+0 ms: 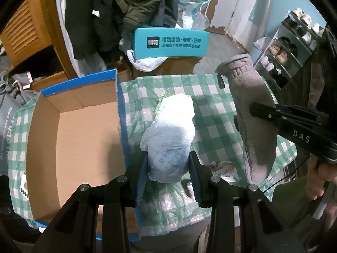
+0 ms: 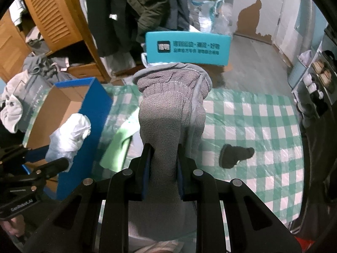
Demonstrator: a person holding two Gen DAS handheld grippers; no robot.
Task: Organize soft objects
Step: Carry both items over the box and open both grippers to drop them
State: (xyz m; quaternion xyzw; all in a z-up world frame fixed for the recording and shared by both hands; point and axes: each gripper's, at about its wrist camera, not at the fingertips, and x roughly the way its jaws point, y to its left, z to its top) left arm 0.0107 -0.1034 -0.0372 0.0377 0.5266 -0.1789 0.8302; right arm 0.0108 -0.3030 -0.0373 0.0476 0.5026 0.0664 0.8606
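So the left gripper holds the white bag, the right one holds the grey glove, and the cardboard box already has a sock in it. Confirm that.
Not quite: the cardboard box is empty, as the left wrist view shows. The rest stands: the left gripper holds the white bag, and the right gripper holds the grey glove.

I'm looking into a lived-in home bedroom or storage room, dark coats hanging by a slatted wooden wardrobe door [image 2: 52, 14], tiered metal shoe rack of paired shoes [image 1: 288, 48], green-and-white checked plastic cloth on the table [image 2: 263, 126], peeling pale-blue wall [image 2: 250, 10]
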